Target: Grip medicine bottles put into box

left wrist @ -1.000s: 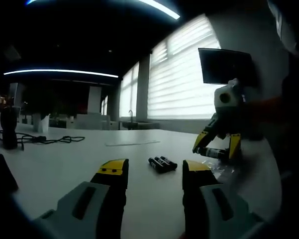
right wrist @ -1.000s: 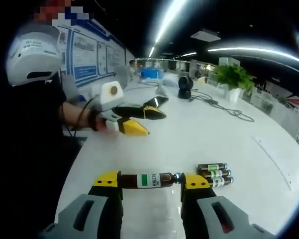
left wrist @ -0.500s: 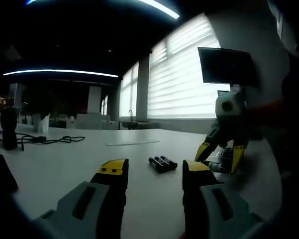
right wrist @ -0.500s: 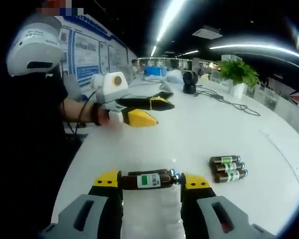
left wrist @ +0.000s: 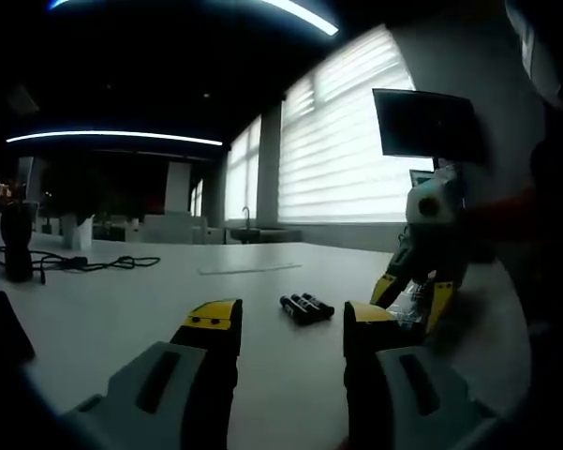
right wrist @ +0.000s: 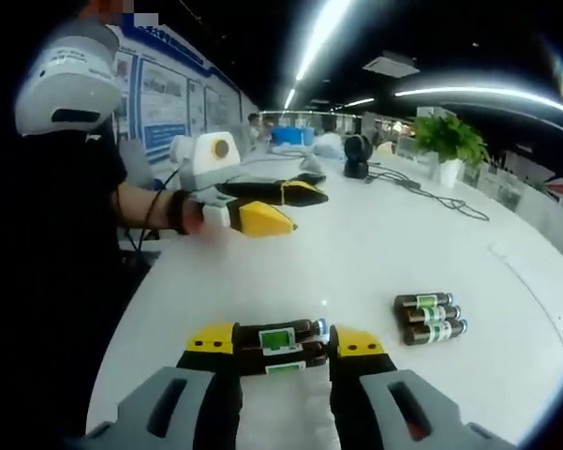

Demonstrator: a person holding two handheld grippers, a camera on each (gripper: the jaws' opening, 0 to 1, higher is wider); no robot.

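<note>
Right tongs [right wrist: 283,341] closed on brown medicine bottle [right wrist: 279,336], over clear box [right wrist: 286,412], second bottle just beneath. Lower level, release gently. Left tongs [left wrist: 290,319] wide open, empty. Three bottles [right wrist: 429,317] on worktop [right wrist: 384,234], right of box.

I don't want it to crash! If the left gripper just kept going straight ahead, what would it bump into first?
Probably the three medicine bottles lying on the white table, just ahead of the open left gripper. Depth is hard to judge, so it might pass above them.
</note>
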